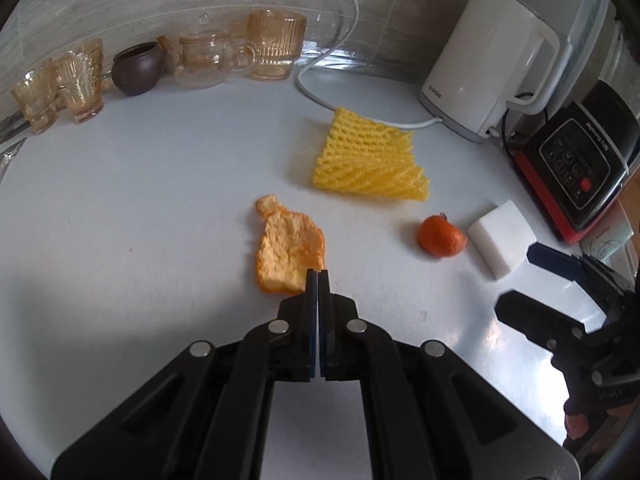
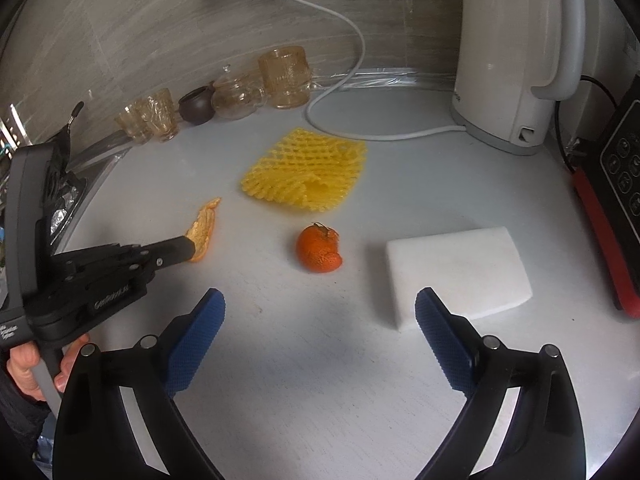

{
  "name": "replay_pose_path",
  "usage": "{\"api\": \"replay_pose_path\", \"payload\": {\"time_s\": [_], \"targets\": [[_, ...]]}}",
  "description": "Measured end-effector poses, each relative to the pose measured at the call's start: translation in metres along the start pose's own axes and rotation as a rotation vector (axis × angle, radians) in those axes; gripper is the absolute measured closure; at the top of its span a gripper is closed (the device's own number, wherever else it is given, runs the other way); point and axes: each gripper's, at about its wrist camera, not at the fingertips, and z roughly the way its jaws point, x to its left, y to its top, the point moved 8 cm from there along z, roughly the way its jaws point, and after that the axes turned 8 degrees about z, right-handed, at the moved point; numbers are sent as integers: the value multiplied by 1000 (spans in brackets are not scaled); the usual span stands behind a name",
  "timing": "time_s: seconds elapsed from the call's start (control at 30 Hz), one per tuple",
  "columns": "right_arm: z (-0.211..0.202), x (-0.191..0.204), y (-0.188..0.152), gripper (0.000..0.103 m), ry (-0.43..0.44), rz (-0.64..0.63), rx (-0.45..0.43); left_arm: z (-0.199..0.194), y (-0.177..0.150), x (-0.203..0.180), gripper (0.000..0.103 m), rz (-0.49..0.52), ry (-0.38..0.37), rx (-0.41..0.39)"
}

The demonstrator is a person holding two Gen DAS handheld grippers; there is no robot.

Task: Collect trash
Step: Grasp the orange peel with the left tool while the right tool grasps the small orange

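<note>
Orange peel strip (image 1: 289,246) pinched at its near edge in the closed jaws of the left gripper (image 1: 318,276), the rest of it hanging out ahead of the tips, pale pith side up, over the white desk (image 1: 160,220). From the right wrist view, lifted on its edge off the surface, gripped at its lower end. Beyond and right of those jaws, flat on the desk, a yellow foam fruit net (image 1: 370,160). Further right, a curled piece of orange peel (image 1: 442,236), just beside a white foam block (image 1: 502,238). Right gripper (image 2: 318,336) wide open, nothing between the blue pads (image 2: 196,340); curled peel straight ahead of the gap, foam block ahead of the right-hand jaw, net further ahead. Far behind: amber glass cups (image 1: 78,80), dark clay pot (image 1: 138,68), glass teapot (image 1: 206,60), white electric kettle (image 1: 488,64) with its white cord (image 1: 320,96), black and red appliance (image 1: 580,168) at far right.
</note>
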Motion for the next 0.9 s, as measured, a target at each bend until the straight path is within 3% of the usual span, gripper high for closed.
{"api": "replay_pose_path", "payload": {"time_s": [0.03, 0.1, 0.17, 0.2, 0.33, 0.5, 0.63, 0.9], "targets": [[1, 1, 0, 7, 1, 0, 2, -1, -2, 0, 102, 4, 9, 1], [2, 2, 0, 7, 6, 2, 4, -3, -4, -1, 91, 5, 14, 3], [3, 3, 0, 8, 8, 1, 6, -6, -4, 0, 42, 1, 31, -12], [4, 4, -1, 8, 9, -1, 7, -8, -3, 1, 31, 1, 53, -25], [5, 3, -2, 8, 14, 1, 13, -6, 1, 2, 24, 13, 97, -31], [7, 2, -3, 8, 14, 6, 18, 12, 9, 14, 24, 14, 150, -5], [8, -1, -3, 8, 13, 11, 23, 26, 14, 15, 24, 22, 150, 18], [9, -6, -4, 7, 7, 23, 23, 27, 15, 5, 65, 38, 132, -15]]}}
